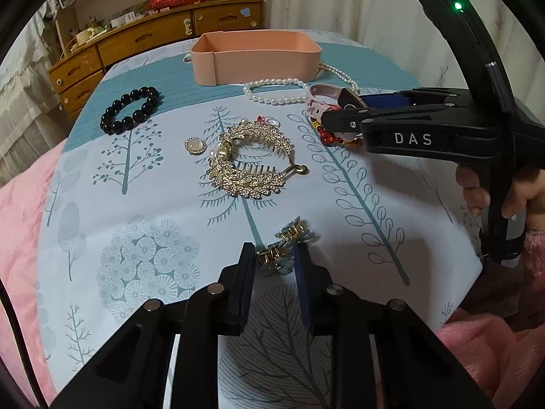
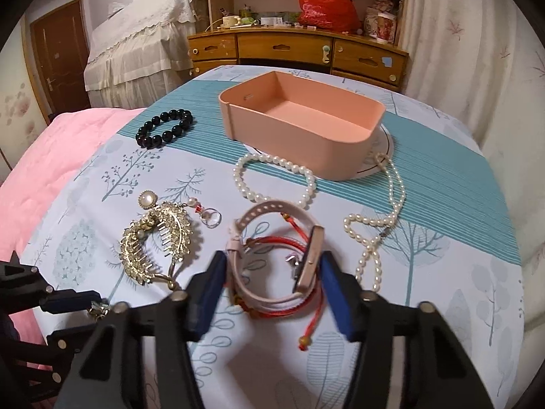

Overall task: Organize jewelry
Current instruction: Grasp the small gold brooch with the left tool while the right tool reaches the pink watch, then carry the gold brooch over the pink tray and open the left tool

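Observation:
A pink box (image 1: 255,58) (image 2: 299,133) stands open and empty at the far side of the patterned cloth. My left gripper (image 1: 274,255) straddles a small flower hair clip (image 1: 287,248), fingers close on both sides. My right gripper (image 2: 272,269) (image 1: 335,116) straddles a pink watch (image 2: 272,262) (image 1: 323,100) lying on red cord bracelets (image 2: 293,310); its jaws stand apart around it. A gold leaf hair comb (image 1: 248,160) (image 2: 153,245), a black bead bracelet (image 1: 131,110) (image 2: 165,127), a pearl bracelet (image 1: 276,92) (image 2: 276,180) and a pearl necklace (image 2: 378,225) lie loose.
A round pearl brooch (image 1: 195,145) and a clear pendant (image 2: 211,218) lie by the comb. A pink blanket (image 2: 51,163) borders the cloth on the left. A wooden dresser (image 2: 296,51) stands behind.

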